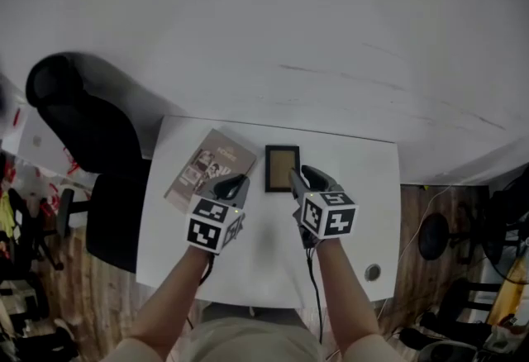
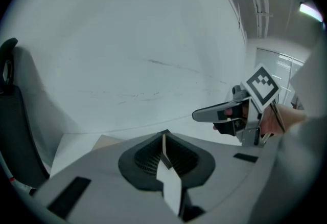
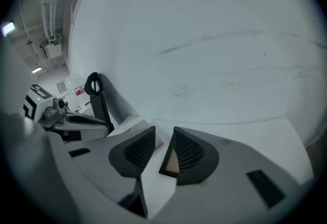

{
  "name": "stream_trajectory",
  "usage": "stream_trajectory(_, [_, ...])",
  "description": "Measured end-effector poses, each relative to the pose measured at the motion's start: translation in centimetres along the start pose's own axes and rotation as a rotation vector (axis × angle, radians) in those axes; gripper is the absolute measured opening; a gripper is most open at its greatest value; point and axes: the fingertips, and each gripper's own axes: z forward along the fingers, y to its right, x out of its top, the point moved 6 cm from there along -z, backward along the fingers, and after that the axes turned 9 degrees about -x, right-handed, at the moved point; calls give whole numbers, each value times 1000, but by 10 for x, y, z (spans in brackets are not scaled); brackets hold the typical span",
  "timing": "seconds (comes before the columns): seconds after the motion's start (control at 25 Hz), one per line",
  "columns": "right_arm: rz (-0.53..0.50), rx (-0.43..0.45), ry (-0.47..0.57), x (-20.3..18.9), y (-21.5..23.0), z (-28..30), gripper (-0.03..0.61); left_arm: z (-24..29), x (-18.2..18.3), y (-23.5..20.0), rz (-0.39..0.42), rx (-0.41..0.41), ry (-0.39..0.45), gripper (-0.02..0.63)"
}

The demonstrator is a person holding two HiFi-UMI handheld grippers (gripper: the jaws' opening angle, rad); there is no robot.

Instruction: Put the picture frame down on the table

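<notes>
At the near side of the white counter (image 1: 364,187) the person holds both claws above the surface, tips pointing away and down. The left claw (image 1: 238,183) is clenched: in the left gripper view its two pads (image 2: 153,152) meet along one line with nothing between them. The right claw (image 1: 296,178) is released, its pads (image 3: 186,151) standing partly apart and pressing on nothing.

The frame (image 1: 282,168) lies flat on the counter just beyond the tips and between them, nearer the right claw, whose tip overlaps its right edge in the head view. Neither claw grips it.

Left of the frame a booklet (image 1: 207,169) lies flat at an angle. A black chair (image 1: 99,145) stands off the counter's left edge. Beyond the far edge rises a white wall (image 1: 289,21).
</notes>
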Motion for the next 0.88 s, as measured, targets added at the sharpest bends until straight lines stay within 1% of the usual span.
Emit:
stream_trajectory(0.08, [-20,18,50,16,-8,-24,103,-13,10,5,16,6,19,35])
stream_trajectory(0.16, [-7,58,99,30,-15,-48,78,-29,23,13,36,14,54,35])
stream_trajectory(0.24, [26,106,151,41,-22,-72,77,-47,37,22,58,21,103,35])
stream_trajectory(0.36, [17,125,228,53,-29,-110,64,-72,53,39,89,16,161,35])
stream_trajectory(0.6, [21,168,354,71,-38,-185,43,-114,75,74,178,-8,198,35])
stream_trajectory(0.72, [-7,165,404,78,-41,-217,37,-132,86,93,238,-21,227,35])
stream_trajectory(0.88, [-36,167,462,77,-47,-251,25,-157,90,111,313,-20,237,35])
